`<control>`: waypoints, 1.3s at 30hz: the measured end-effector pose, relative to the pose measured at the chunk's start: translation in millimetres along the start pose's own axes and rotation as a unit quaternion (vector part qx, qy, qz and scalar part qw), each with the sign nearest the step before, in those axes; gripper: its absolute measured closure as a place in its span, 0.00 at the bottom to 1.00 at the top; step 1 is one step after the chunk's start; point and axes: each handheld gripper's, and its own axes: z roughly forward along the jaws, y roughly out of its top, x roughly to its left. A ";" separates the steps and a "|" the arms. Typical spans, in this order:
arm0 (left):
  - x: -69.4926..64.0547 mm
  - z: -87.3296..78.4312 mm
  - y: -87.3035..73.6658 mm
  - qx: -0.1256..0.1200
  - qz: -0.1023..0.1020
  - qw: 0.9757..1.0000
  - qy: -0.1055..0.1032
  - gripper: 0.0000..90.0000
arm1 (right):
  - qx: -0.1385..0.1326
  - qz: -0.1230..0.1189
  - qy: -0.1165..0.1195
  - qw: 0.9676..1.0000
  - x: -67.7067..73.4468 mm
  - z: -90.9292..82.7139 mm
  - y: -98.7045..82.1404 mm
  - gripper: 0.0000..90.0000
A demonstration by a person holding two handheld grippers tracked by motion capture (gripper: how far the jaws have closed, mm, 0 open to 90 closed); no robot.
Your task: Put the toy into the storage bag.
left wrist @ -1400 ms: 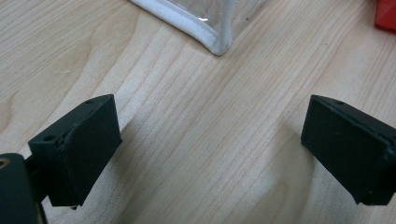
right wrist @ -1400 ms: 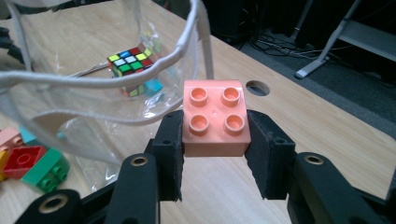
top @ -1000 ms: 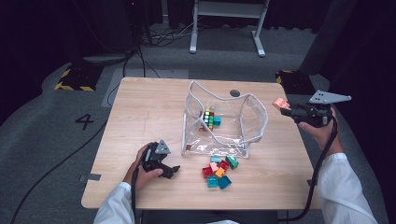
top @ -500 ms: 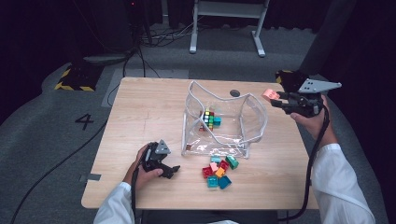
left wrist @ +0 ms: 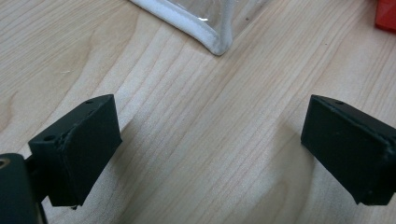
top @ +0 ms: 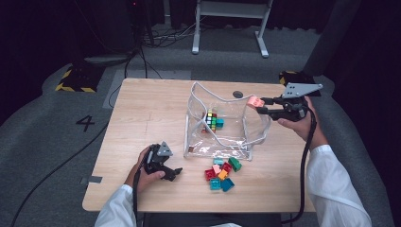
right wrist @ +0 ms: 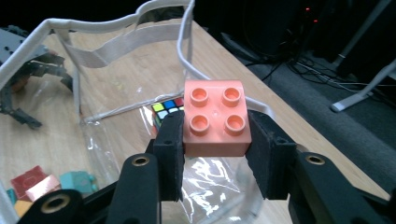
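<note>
Right tongs (right wrist: 212,140): closed on a pink brick (right wrist: 215,116), studs up, held level at the bag's (top: 222,124) right rim, seemingly so it can drop through the open top.
Left tongs (left wrist: 210,149): open and empty, low over the counter (top: 151,113) just off the bag's near corner, apparently parked there in reserve.
Bag: clear, white-edged, standing open; holds a puzzle cube (top: 211,119) and a teal brick (top: 220,123).
Loose bricks (top: 221,171): a small heap on the counter just in front of the bag, likely awaiting loading.
</note>
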 end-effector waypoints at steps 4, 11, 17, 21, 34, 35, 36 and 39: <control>-0.3 0.1 -0.1 0.000 -0.002 1.000 -0.002 0.05 | 0.008 -0.011 0.007 1.000 2.4 7.1 1.3 0.66; -0.3 0.1 -0.1 0.000 -0.002 1.000 -0.002 0.05 | 0.034 -0.026 0.027 0.999 8.6 28.5 5.9 0.66; -0.2 0.1 -0.1 0.000 -0.002 1.000 -0.002 0.05 | 0.066 -0.035 0.038 0.996 11.9 47.9 8.9 0.66; -0.3 -0.1 -0.1 0.001 -0.002 1.000 -0.001 0.05 | 0.103 -0.048 0.038 0.993 12.6 59.1 11.9 0.66; -0.4 -0.2 -0.2 0.002 -0.003 1.000 -0.001 0.05 | 0.217 -0.072 0.037 0.973 10.4 80.8 13.6 0.65; -0.3 0.1 -0.1 0.000 -0.002 1.000 -0.002 0.05 | 0.223 -0.078 0.039 0.971 9.3 81.8 12.5 0.65; -0.3 0.1 -0.1 0.000 -0.002 1.000 -0.002 0.05 | 0.230 -0.076 0.039 0.969 9.1 81.5 12.0 0.65; -0.2 0.1 -0.1 0.000 -0.002 1.000 -0.002 0.05 | 0.254 -0.074 0.046 0.963 6.4 78.3 9.4 0.65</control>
